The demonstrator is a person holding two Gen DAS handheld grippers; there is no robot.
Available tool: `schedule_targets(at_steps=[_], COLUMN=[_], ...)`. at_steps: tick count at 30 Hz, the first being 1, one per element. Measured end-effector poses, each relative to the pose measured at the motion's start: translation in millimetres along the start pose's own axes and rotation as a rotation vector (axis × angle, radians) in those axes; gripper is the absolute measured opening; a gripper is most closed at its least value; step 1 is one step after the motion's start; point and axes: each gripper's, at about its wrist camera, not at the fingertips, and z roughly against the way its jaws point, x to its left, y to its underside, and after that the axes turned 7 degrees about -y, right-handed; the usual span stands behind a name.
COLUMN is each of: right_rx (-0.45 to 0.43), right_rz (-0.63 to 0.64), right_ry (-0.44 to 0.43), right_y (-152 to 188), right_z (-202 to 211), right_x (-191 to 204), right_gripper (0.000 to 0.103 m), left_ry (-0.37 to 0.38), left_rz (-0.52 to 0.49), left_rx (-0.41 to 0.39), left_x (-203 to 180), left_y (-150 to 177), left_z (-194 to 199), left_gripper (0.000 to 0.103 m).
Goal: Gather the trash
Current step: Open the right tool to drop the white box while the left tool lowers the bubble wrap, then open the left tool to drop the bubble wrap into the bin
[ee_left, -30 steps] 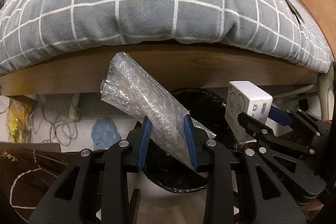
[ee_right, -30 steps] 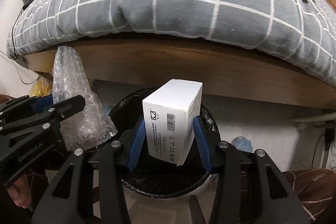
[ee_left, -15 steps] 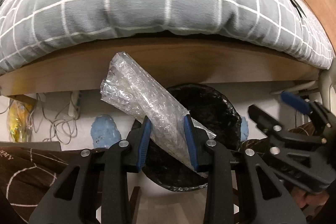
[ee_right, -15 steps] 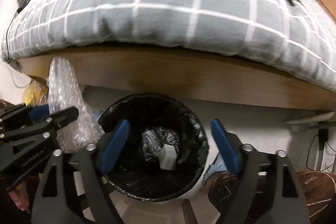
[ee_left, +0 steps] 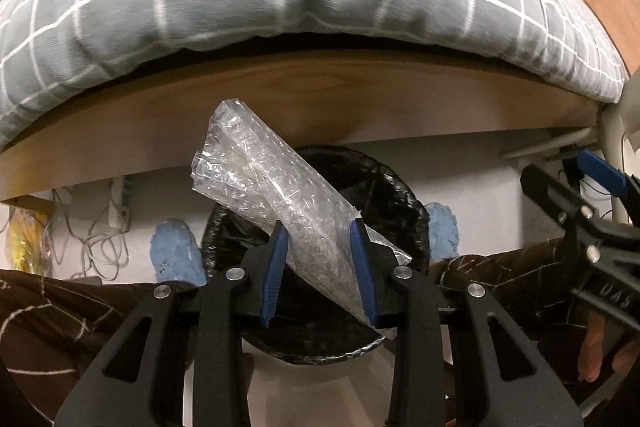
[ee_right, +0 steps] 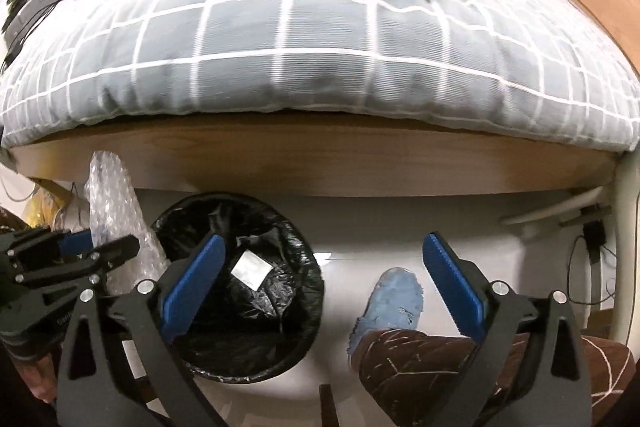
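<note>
Item: bubble wrap [ee_left: 280,211]. Your left gripper [ee_left: 320,267] pinches it between the blue pads, roll slanting toward 11 o'clock, directly above the bin [ee_left: 404,187].

Item: right gripper [ee_right: 332,287]. Its jaws are opening, nothing between them. It hangs at the bin's 3 o'clock, over a blue slipper [ee_right: 394,297].

Item: box [ee_right: 252,269], white, lying on the black liner inside the bin [ee_right: 304,315].

Risks, as I judge them: the wrap is long and light, so when you let go its upper end may catch the rim and tip it onto the floor. The bed frame [ee_left: 320,99] stands close at 12 o'clock.

Obscured: the wrap's lower tip and the near rim sit behind your left gripper. Items on the quilt [ee_right: 320,39] are blurred.
</note>
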Motion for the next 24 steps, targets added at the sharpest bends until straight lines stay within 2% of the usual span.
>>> schedule_targets(at_steps=[8, 11, 16, 17, 19, 24], right_rx=[-0.014, -0.017, -0.018, -0.018, -0.021, -0.046], right_rz=[-0.011, -0.005, -0.007, -0.007, -0.006, -0.008], right_ry=[0.001, 0.003, 0.003, 0.002, 0.004, 0.010], right_y=[-4.3, -6.0, -7.6, -8.2, -9.0, -11.9], right_z=[-3.9, -2.4, -2.1, -1.6, -1.3, 3.0], right_x=[-5.4, -3.3, -1.5, -1.9, -1.6, -3.4], right_gripper=[0.095, 0.095, 0.095, 0.095, 0.095, 0.095], left_ry=[-0.025, -0.034, -0.033, -0.034, -0.033, -0.048], left_rz=[-0.038, -0.042, -0.031, -0.030, -0.016, 0.010], left_rx=[0.005, 0.011, -0.016, -0.020, -0.035, -0.099], left_x=[-20.6, -22.5, -22.6, -21.9, -20.3, -13.5], left_y=[3.7, 3.8, 2.3, 1.3, -0.3, -5.2], left_z=[-13.4, -17.8, -14.9, -13.5, -9.3, 4.8], left_gripper=[0.038, 0.043, 0.067, 0.069, 0.081, 0.091])
